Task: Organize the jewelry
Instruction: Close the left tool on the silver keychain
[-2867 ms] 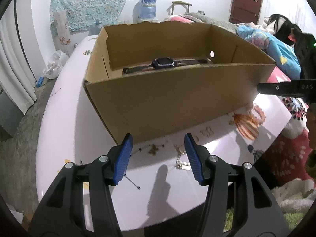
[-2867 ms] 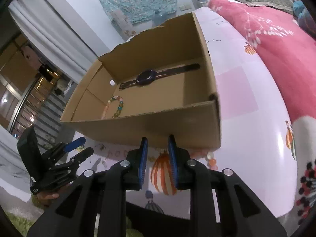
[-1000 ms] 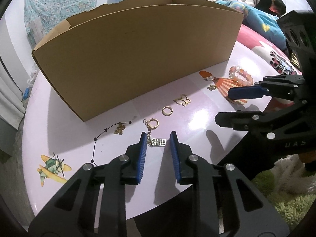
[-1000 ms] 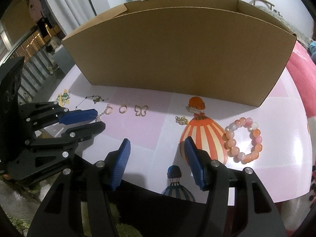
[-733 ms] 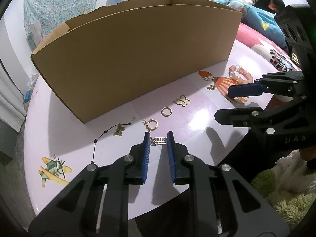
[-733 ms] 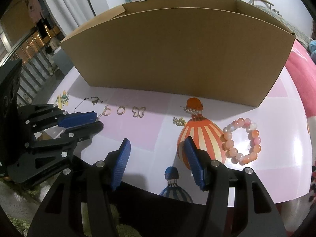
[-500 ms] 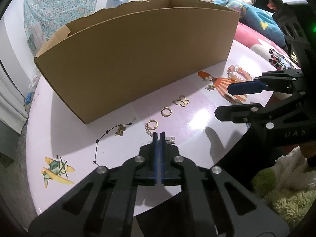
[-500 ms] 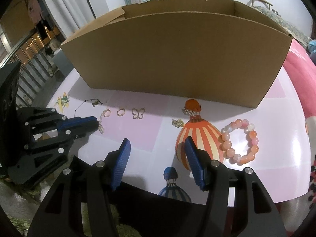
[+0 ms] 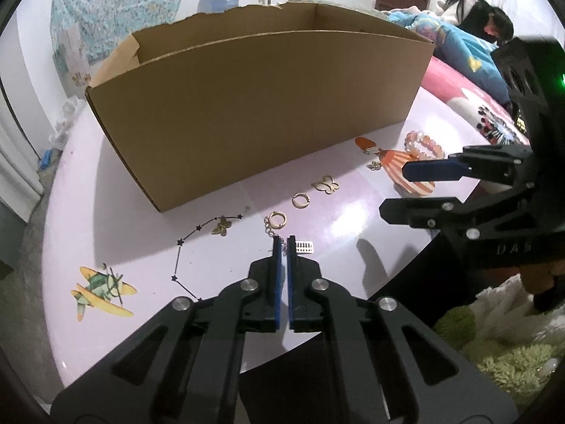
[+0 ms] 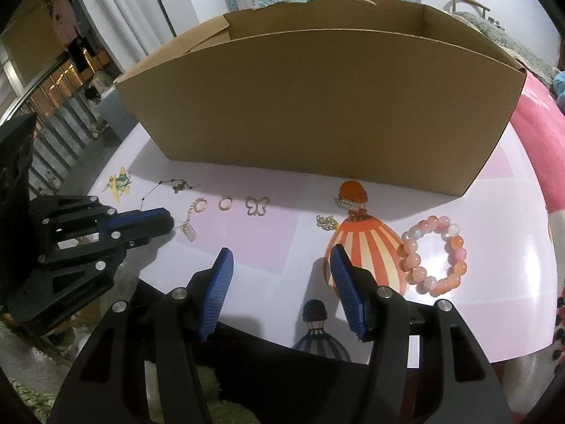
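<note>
Loose jewelry lies on the pink table (image 9: 106,183) in front of a cardboard box (image 9: 265,106). My left gripper (image 9: 283,240) is nearly shut on the thin chain of a gold hoop earring (image 9: 278,219). Its jaws are opening by a sliver with the chain between the tips. The earring's white comb pendant (image 9: 304,246) sticks out to the right. Further right lie a gold ring (image 9: 301,199), a butterfly charm (image 9: 326,184) and a pink bead bracelet (image 10: 436,254). My right gripper (image 10: 280,251) hovers open and empty above the table's front edge, left of the bracelet.
A star-and-butterfly necklace (image 9: 220,226) lies left of the earring. A small clip (image 10: 348,205) and a gold chain piece (image 10: 326,222) sit by the balloon print. A person (image 9: 491,24) lies on the bed at back right. A green rug (image 9: 512,353) is below the table.
My left gripper's jaws came together from well apart onto the earring's chain, and the comb pendant shifted slightly right. The right gripper kept still and open.
</note>
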Action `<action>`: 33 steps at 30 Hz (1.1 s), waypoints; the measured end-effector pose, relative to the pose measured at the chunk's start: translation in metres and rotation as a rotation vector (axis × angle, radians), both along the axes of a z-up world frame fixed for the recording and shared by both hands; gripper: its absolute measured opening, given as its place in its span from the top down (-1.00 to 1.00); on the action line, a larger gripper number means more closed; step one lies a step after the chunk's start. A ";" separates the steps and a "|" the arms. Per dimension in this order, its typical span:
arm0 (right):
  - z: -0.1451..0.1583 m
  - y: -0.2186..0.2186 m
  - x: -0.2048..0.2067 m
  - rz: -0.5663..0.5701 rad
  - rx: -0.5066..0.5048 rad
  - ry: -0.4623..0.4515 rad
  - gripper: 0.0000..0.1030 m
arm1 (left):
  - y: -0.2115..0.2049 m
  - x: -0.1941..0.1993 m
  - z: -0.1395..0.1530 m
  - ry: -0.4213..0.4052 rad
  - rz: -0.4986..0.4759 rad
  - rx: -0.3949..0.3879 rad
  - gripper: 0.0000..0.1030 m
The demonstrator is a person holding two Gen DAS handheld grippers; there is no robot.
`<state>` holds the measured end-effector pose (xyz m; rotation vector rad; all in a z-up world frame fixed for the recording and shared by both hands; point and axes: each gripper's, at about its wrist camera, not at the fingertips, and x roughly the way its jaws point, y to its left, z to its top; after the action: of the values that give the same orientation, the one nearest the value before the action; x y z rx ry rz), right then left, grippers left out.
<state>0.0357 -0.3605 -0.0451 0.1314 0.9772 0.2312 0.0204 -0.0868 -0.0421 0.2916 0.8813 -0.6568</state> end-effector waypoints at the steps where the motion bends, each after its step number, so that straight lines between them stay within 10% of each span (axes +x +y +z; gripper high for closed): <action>1: 0.000 0.001 0.000 0.001 -0.001 0.000 -0.08 | 0.001 0.001 -0.001 0.005 0.002 -0.002 0.77; 22: -0.002 -0.002 0.002 -0.013 0.006 0.007 -0.09 | -0.002 0.010 -0.010 0.029 0.007 0.003 0.66; 33: -0.003 -0.006 0.003 -0.023 0.007 0.006 -0.09 | -0.003 0.009 -0.011 0.013 -0.015 0.007 0.99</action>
<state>0.0382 -0.3667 -0.0479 0.1494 0.9808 0.2134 0.0291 -0.0903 -0.0530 0.3007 0.8948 -0.6699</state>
